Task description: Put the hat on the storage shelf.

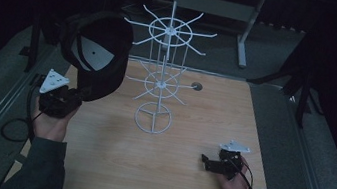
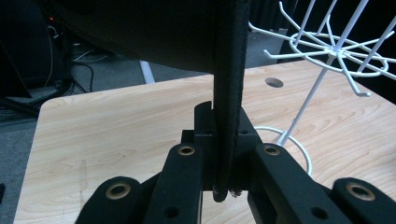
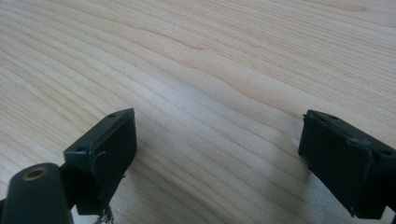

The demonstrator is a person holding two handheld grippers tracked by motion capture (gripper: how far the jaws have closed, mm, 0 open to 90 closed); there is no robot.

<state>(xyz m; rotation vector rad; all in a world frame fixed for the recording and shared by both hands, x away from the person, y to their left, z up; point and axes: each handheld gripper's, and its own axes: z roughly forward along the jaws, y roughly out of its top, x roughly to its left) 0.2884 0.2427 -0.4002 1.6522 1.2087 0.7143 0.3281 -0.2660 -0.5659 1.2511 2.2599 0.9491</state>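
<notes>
A black cap point(image 1: 100, 46) is held up at the table's left, its pale grey lining facing me. My left gripper point(image 1: 77, 94) is below it, shut on the cap's edge. In the left gripper view the cap's point(image 2: 229, 70) dark rim runs down between the jaws of that gripper point(image 2: 227, 133), which clamp it. Right of the cap stands a white wire rack point(image 1: 162, 73) with two tiers of hooks on a ring base; the cap's side is close to its upper hooks. My right gripper point(image 1: 205, 161) rests low at the front right, open, over bare wood point(image 3: 219, 154).
The wooden table point(image 1: 191, 128) has a round cable hole point(image 1: 196, 85) behind the rack. A grey metal frame point(image 1: 246, 35) stands on the floor beyond the table. A black cable loop point(image 1: 12, 129) hangs off the left edge.
</notes>
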